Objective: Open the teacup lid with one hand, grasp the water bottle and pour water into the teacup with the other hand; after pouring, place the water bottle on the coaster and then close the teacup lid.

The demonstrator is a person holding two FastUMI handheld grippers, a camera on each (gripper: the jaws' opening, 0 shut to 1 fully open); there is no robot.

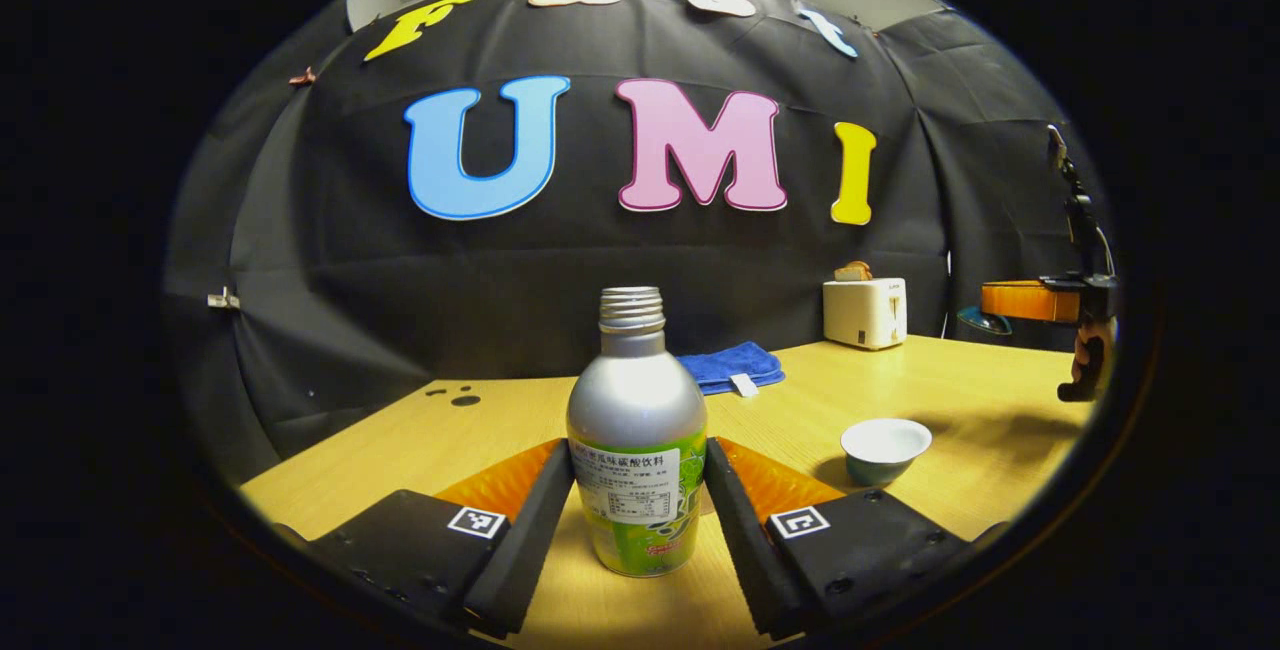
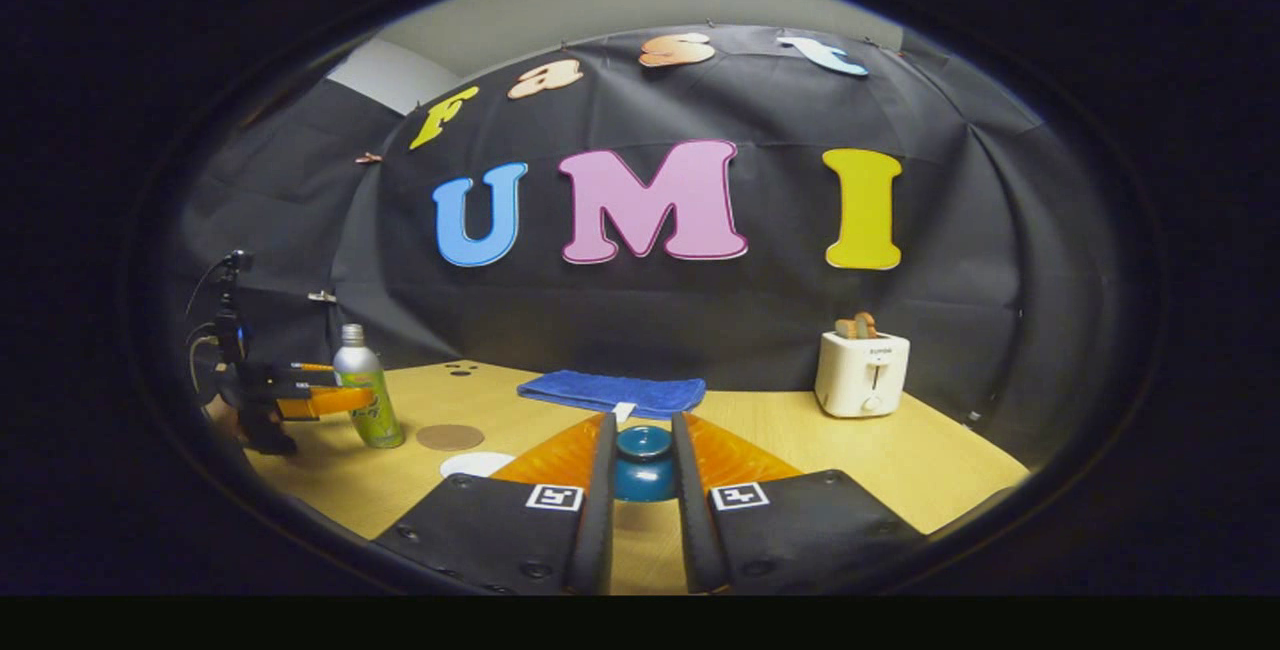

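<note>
The water bottle (image 1: pixel 637 410) is stood upright on the desk (image 1: pixel 950 380), between the left gripper's (image 1: pixel 637 452) jaws (squeezing or not cannot be told). The teacup lid (image 2: pixel 643 470) is pinched in the right gripper's (image 2: pixel 643 427) jaws, and the open teacup (image 1: pixel 885 448) is seen nearby.

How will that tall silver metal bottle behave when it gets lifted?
The silver metal bottle with a green label is tall on a narrow base, so it probably tips easily. Its smooth wall may slip. Its capless neck could spill water if tilted.

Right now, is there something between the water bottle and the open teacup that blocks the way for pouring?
Nothing visible does. In the left gripper view only bare table lies between the water bottle and the teacup; the blue cloth lies farther back.
</note>
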